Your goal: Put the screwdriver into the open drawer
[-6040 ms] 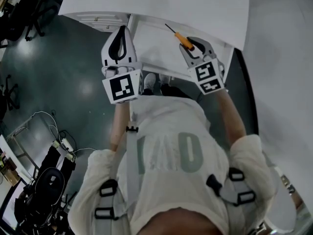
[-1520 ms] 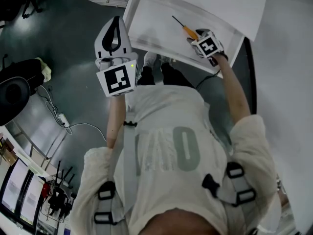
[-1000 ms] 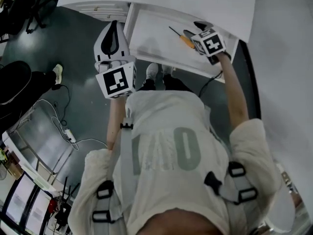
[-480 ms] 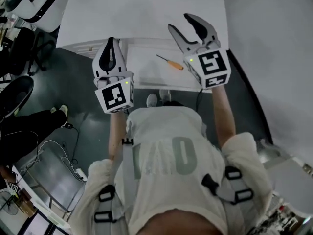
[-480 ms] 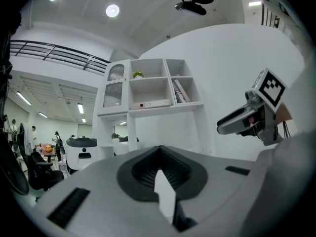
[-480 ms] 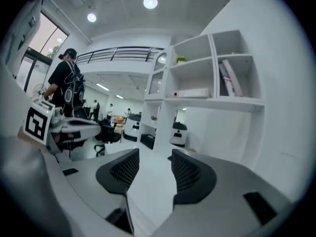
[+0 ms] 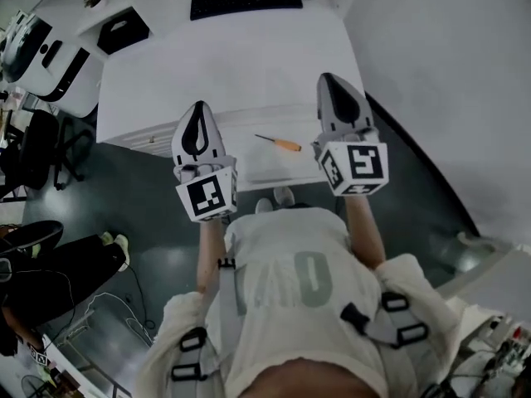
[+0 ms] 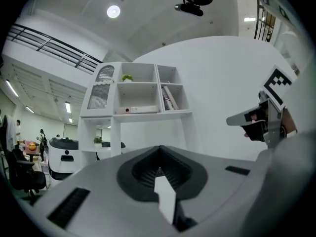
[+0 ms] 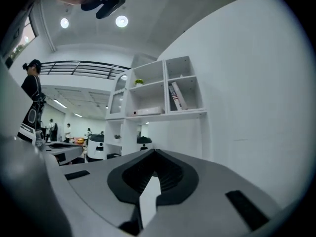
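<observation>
Hold the left tool and right tool, both closed and empty, clear of the screwdriver lying in the drawer.

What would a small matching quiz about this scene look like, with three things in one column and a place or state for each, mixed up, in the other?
Things:
1. screwdriver
2. keyboard
3. right gripper

Places or states:
A. jaws shut, holding nothing
B. lying in the open drawer
C. at the far end of the desk

Pairs: 1-B, 2-C, 3-A
</observation>
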Available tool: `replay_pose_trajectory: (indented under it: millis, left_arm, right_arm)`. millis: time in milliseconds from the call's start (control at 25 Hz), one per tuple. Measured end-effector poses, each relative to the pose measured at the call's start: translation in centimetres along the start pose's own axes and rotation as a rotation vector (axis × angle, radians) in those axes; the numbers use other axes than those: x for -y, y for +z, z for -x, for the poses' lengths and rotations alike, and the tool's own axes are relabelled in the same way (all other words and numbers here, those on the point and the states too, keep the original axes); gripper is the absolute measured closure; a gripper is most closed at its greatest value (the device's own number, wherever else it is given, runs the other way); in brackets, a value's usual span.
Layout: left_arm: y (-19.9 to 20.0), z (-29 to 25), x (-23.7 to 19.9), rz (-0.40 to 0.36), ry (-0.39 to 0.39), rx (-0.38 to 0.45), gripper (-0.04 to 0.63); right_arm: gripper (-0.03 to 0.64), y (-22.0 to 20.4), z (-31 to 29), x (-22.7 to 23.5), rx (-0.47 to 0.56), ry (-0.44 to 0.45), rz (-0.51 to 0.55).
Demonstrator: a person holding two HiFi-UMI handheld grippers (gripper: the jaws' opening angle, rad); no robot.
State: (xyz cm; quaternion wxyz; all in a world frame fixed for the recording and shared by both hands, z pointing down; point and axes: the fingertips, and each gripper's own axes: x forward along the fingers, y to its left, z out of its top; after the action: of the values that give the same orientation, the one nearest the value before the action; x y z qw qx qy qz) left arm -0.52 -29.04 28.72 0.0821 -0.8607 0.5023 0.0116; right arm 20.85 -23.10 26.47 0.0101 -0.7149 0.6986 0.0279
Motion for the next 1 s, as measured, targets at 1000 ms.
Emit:
replay_pose_trajectory:
  millis: [1000]
  left_arm:
    - [-0.4,-2.3,2.3,0.039,-0.066,-0.025,0.591]
  right_arm:
    - [0.612,-5.9,2.5,0.5,-0.161,-0.029,0.004]
